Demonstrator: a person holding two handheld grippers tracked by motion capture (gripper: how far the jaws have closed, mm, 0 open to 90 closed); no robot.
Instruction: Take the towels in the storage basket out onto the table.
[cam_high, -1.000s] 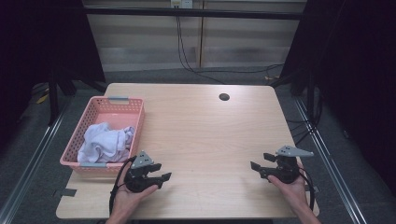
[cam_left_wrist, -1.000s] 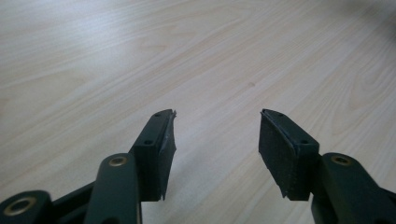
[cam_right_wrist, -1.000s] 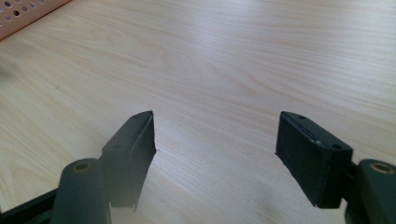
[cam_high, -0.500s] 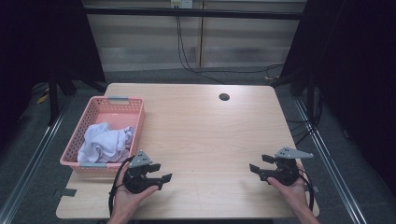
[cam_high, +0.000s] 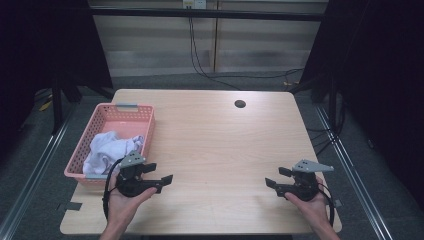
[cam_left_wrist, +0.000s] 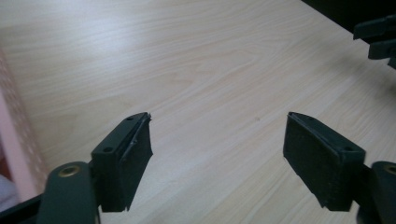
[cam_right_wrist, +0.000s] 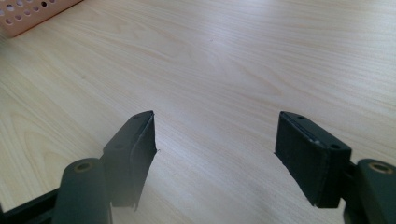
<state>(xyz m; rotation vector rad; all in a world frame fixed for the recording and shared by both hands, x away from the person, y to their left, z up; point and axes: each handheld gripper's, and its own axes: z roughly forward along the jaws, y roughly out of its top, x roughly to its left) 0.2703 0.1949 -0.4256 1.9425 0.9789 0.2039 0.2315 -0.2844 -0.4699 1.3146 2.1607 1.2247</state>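
Observation:
A pink basket (cam_high: 102, 116) stands on the left part of the wooden table (cam_high: 215, 145), with crumpled white cloth (cam_high: 109, 148) inside it. My left gripper (cam_high: 161, 172) rests low near the table's front left, just right of the basket's near corner, held in a hand. Its jaws are spread wide with bare wood between them (cam_left_wrist: 217, 135). My right gripper (cam_high: 276, 177) sits near the front right, also in a hand and pointing left. It is open too, nothing between its fingers (cam_right_wrist: 215, 140). The right gripper's jaw tips (cam_left_wrist: 376, 35) appear far off in the left gripper view.
A small dark round hole (cam_high: 240, 104) marks the table's far side. The basket's pink wall (cam_left_wrist: 16, 149) borders the left gripper view, and its perforated corner (cam_right_wrist: 32, 11) shows top left in the right gripper view. Metal rails and cables lie on the floor around the table.
Both grippers have stayed almost still; the left one has shifted very slightly. Nothing has been picked up or released.

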